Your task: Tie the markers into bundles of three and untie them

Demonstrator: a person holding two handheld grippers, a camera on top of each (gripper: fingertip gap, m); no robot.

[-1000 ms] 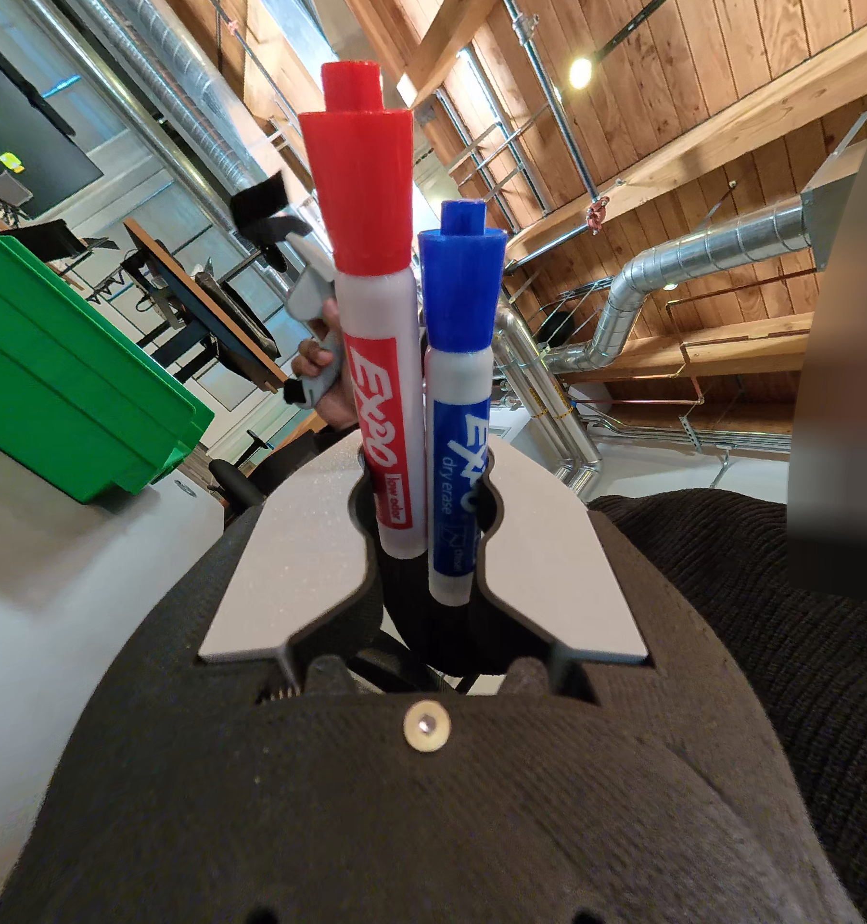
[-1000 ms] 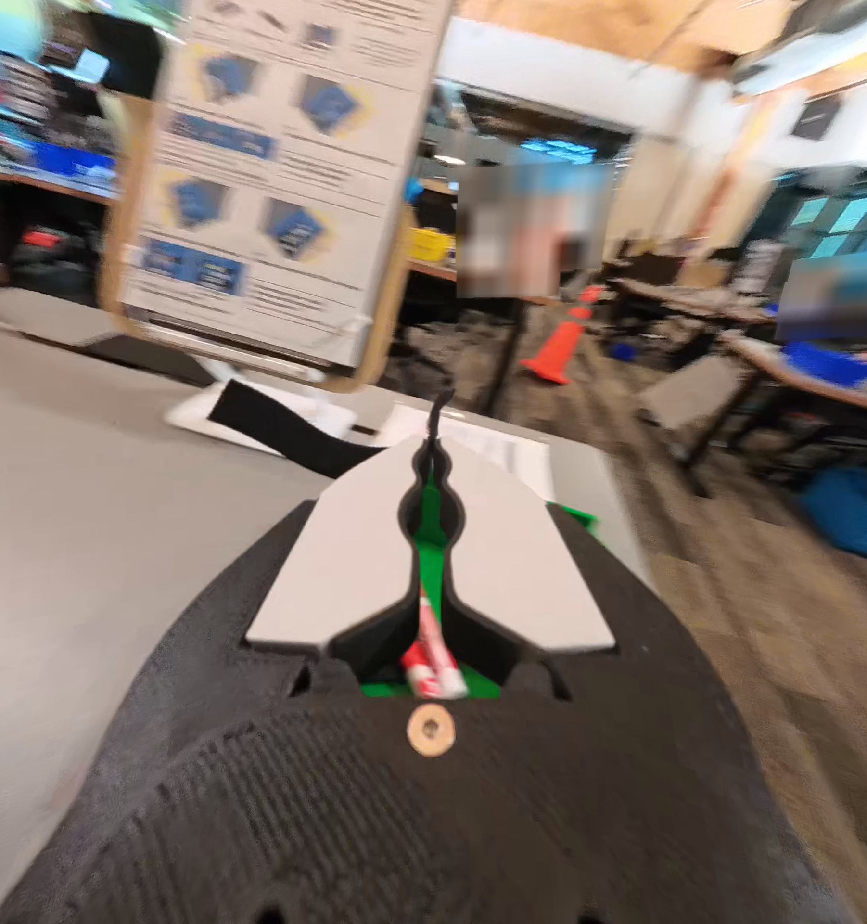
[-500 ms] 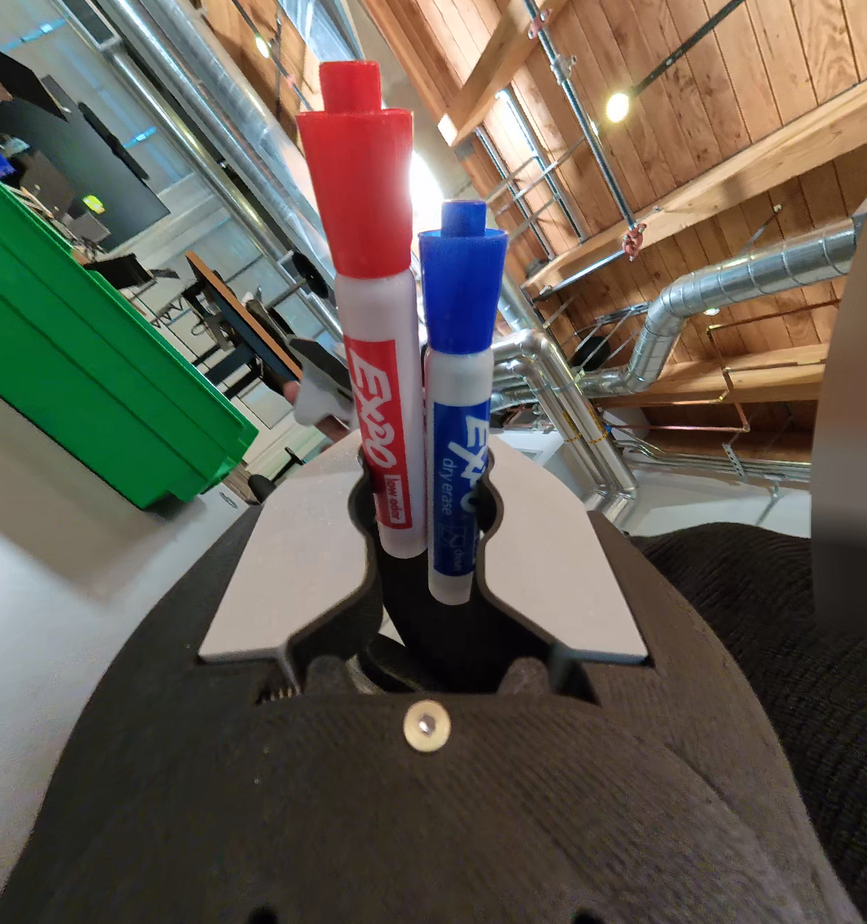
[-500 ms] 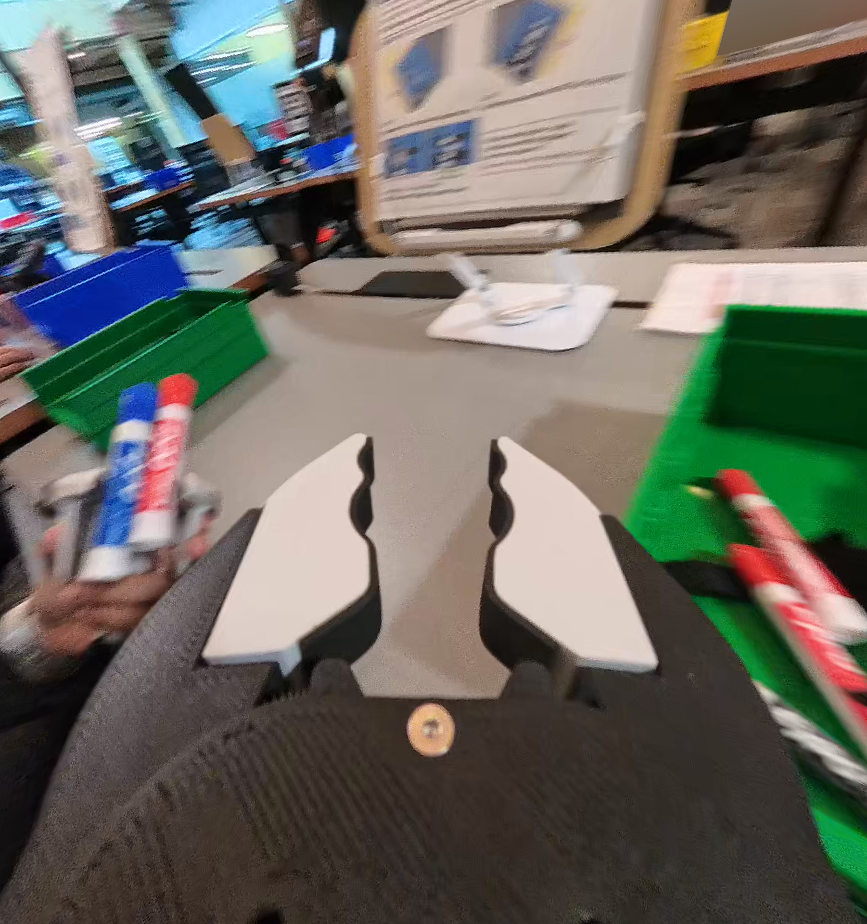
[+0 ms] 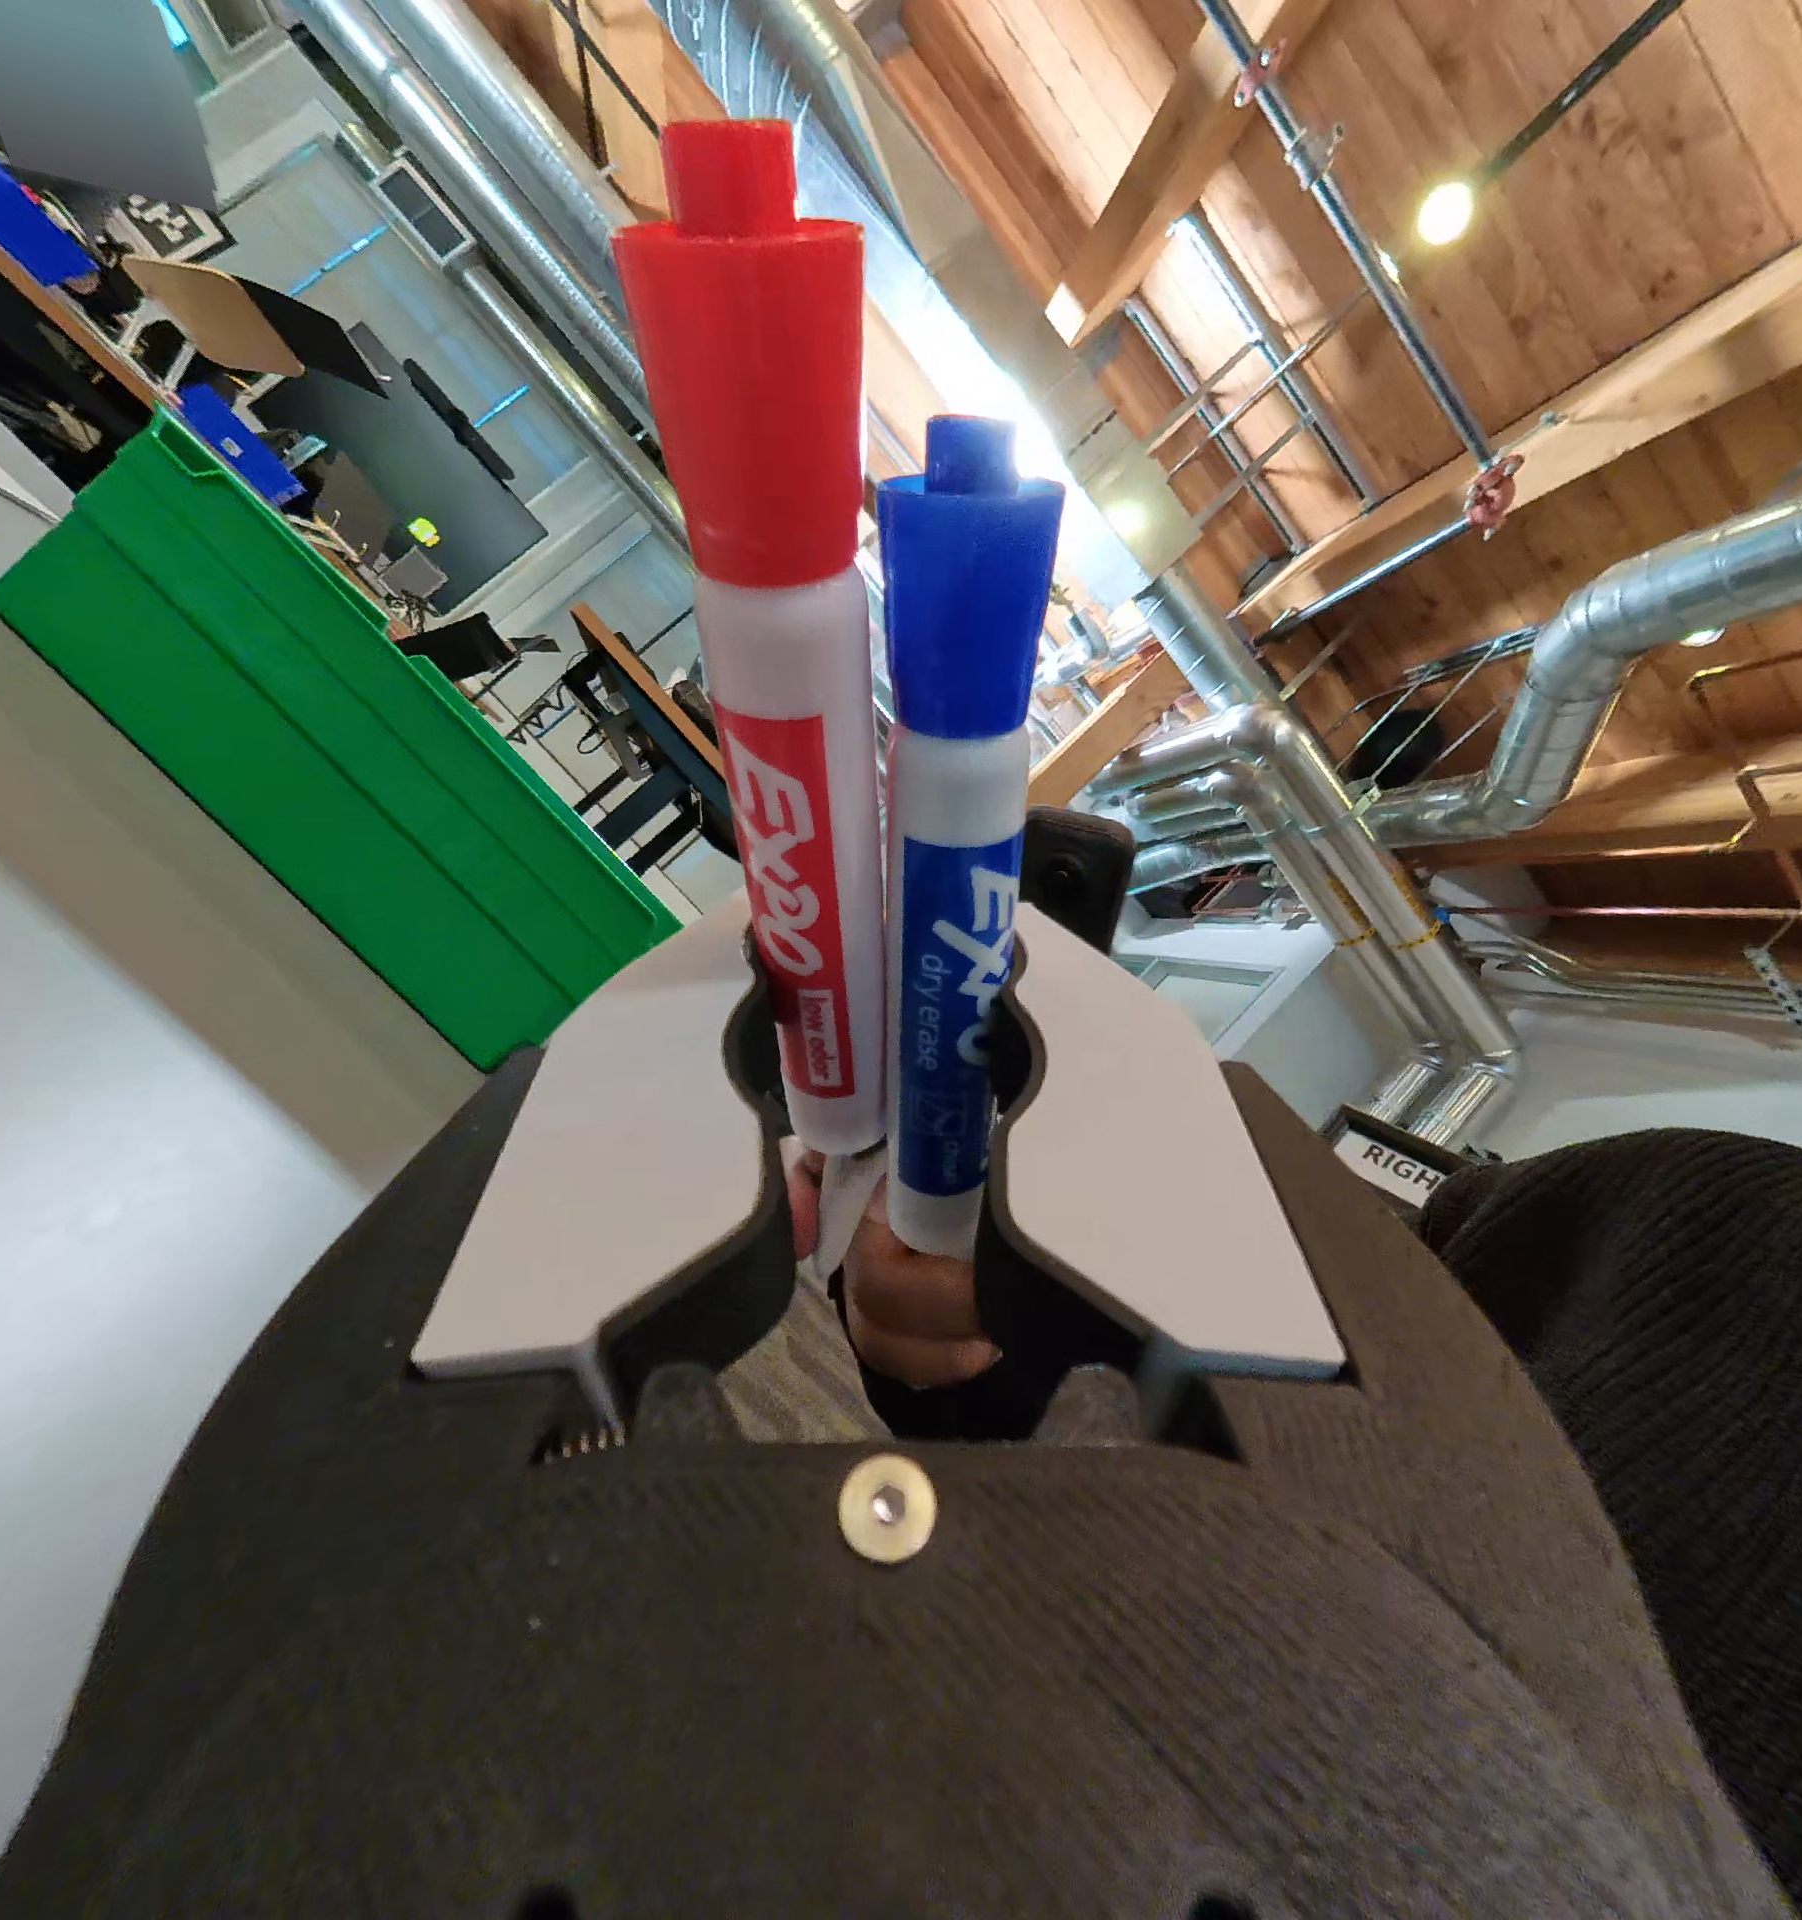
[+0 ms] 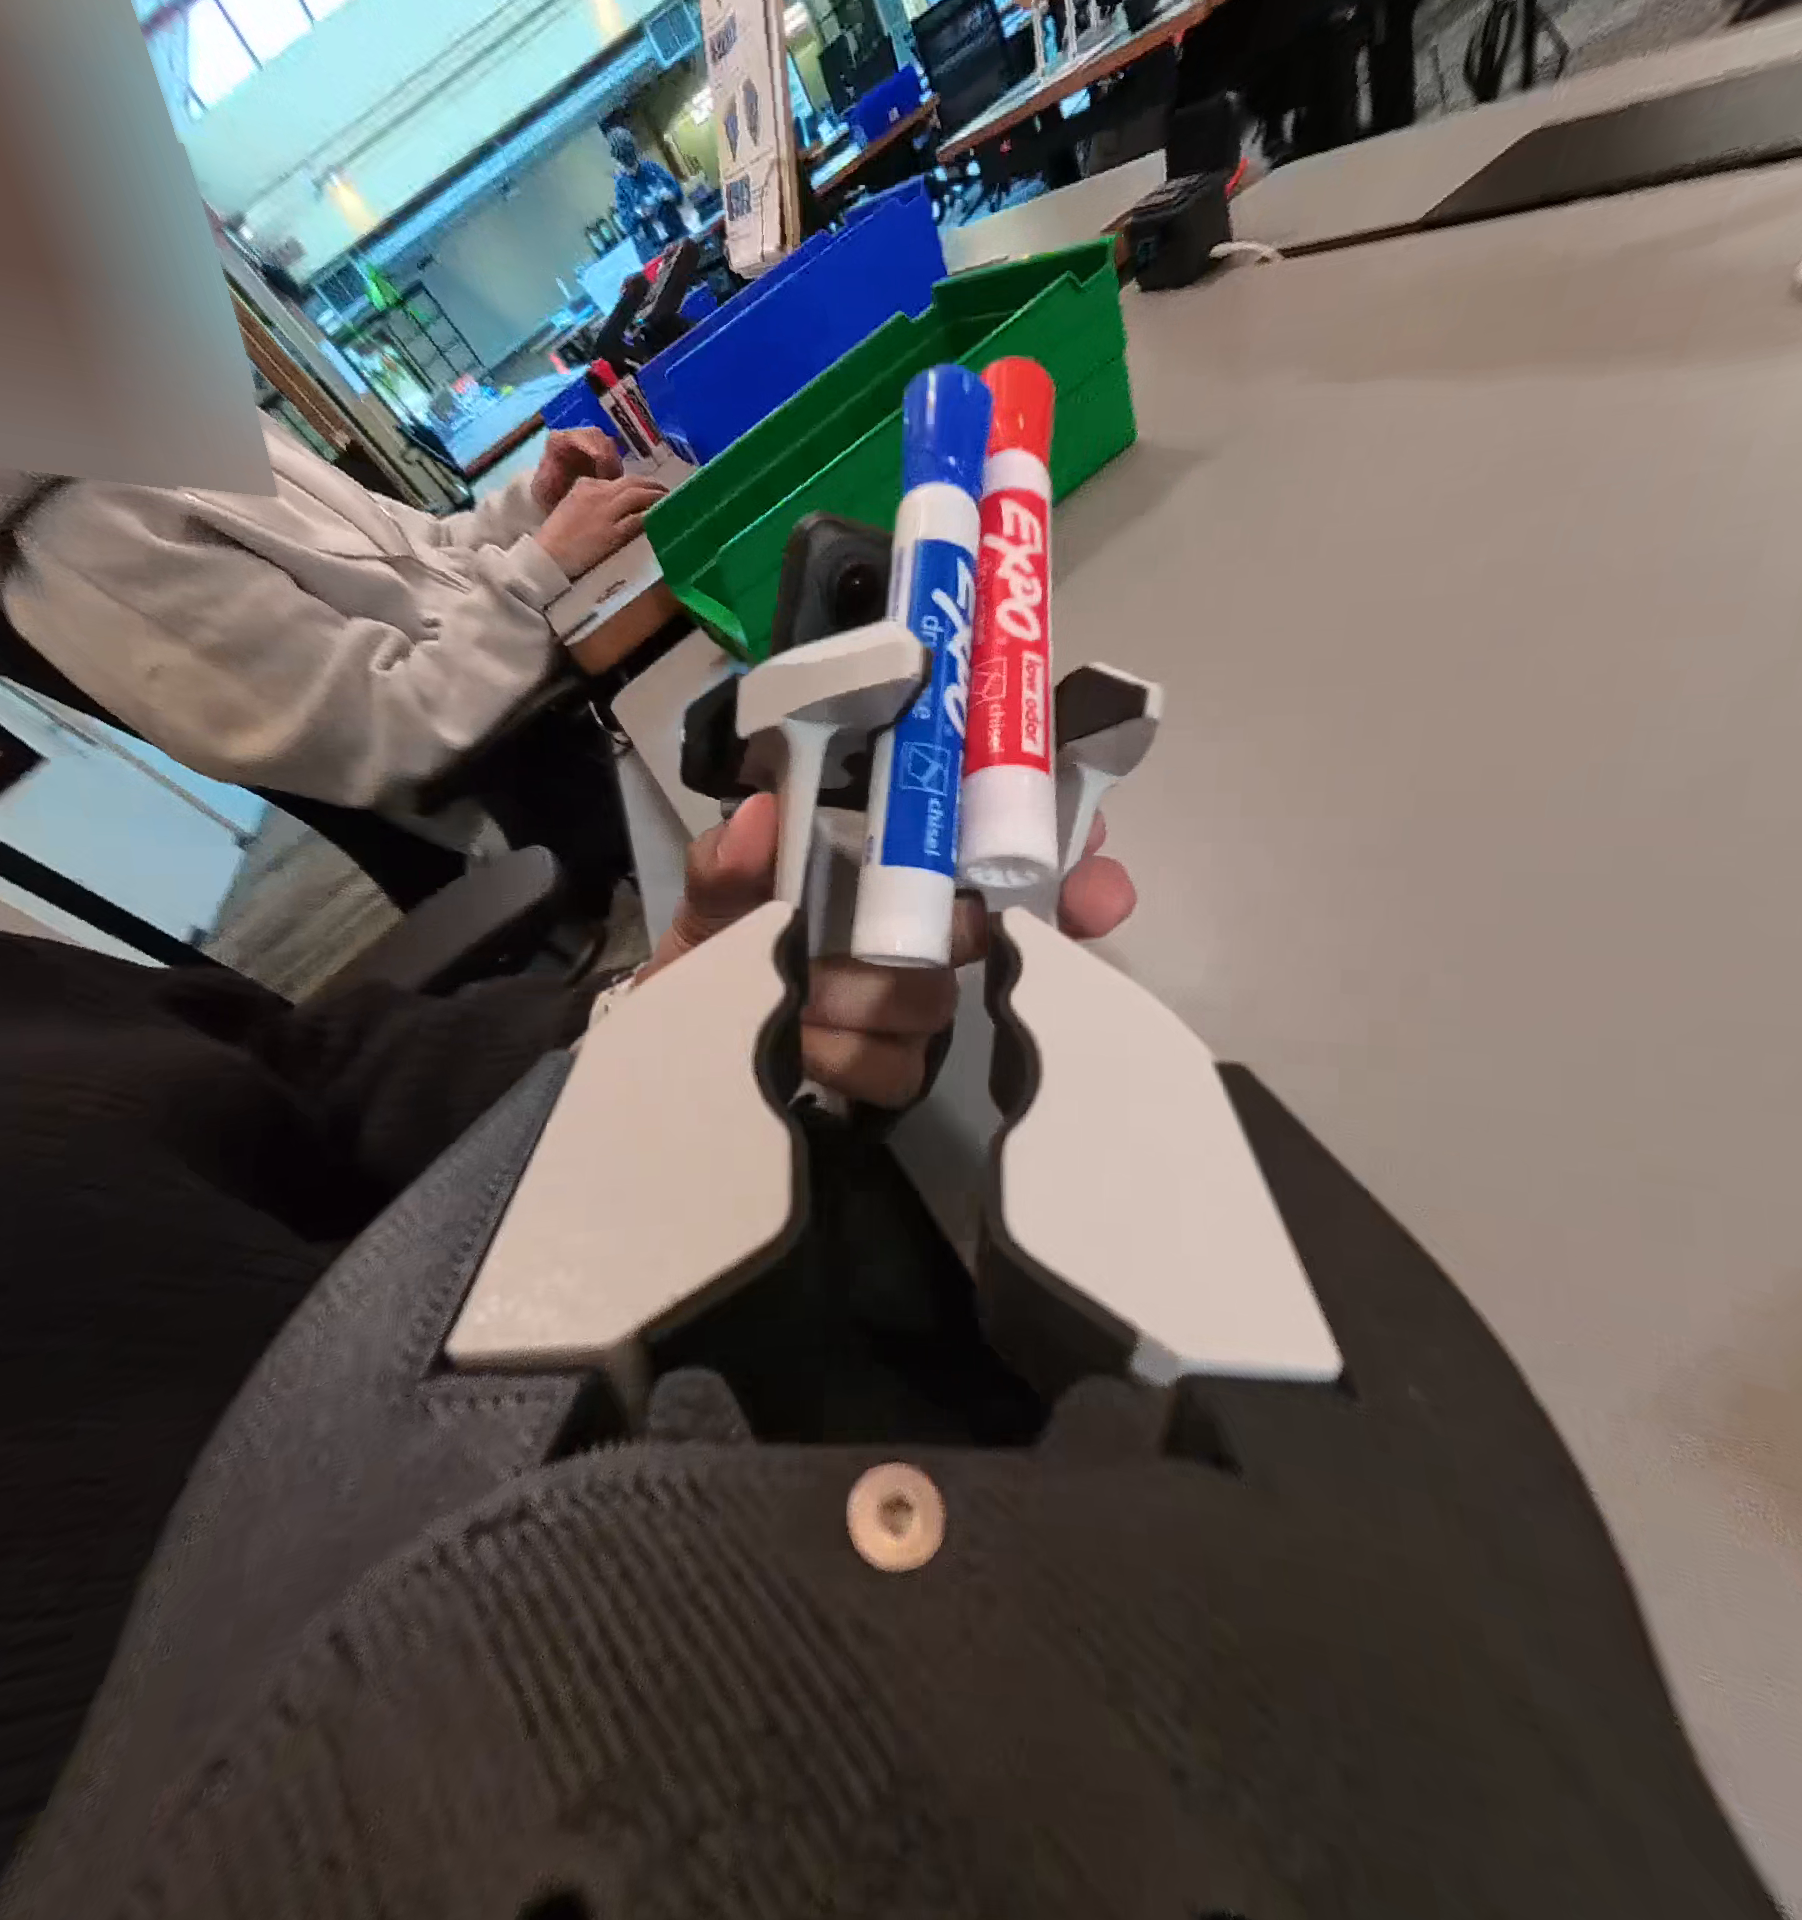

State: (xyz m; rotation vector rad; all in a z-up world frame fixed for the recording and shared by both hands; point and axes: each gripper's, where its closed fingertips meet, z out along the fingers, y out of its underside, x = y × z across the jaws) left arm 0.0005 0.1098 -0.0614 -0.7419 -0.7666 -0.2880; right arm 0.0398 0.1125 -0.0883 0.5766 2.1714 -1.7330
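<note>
Two markers clamped, one gripper free

Your left gripper [image 5: 881,997] clamps two capped markers side by side, one red marker [image 5: 772,665] and one blue marker [image 5: 954,821], beside one green bin [image 5: 284,717] on the bench [image 6: 1499,623]. Your right gripper [image 6: 892,961], fingers apart, holds nothing and faces them.

Left tool [image 5: 881,997] clamped on two capped markers side by side — red marker [image 5: 772,665] taller, blue marker [image 5: 954,831] touching it. Green bin [image 5: 284,717] on pale counter [image 5: 97,1091] — left.

Green bin [image 5: 284,717]: interior hiding behind wall. Hand [image 5: 912,1325]: mostly hiding behind markers [image 5: 855,883]. Distant desk items blurring.
</note>
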